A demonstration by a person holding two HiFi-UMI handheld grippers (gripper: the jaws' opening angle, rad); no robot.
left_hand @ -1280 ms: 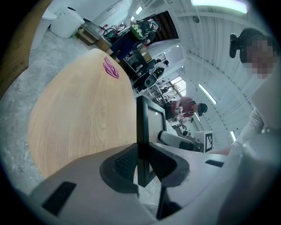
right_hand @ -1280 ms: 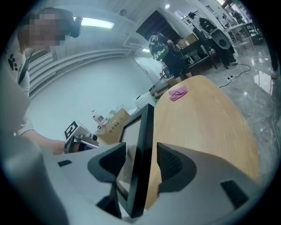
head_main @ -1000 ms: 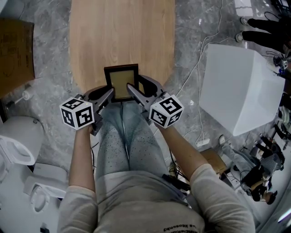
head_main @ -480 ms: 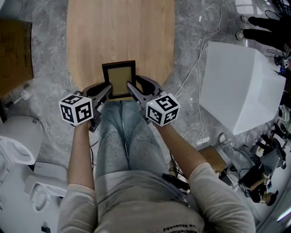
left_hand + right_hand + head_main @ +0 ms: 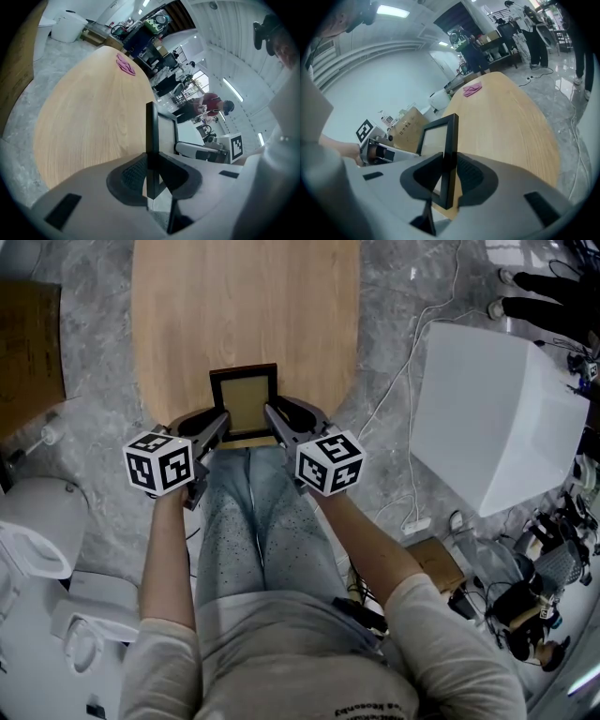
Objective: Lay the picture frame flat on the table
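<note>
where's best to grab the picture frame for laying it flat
By its thin side rails, one gripper per side, coming from the near table edge: the picture frame stands upright facing that edge. The left gripper clamps the left rail; the right gripper has just been closing onto the right one.

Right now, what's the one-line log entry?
picture frame: upright, near table edge | left tongs: clamped on left side | right tongs: just closed onto right side

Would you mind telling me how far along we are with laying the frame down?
Done: both grippers grip the frame, the left gripper clamped on its left edge, the right gripper on its right edge, its jaws having just been closing. In hand: it is held upright at the near end of the table. Left: lay it flat and let go.
</note>
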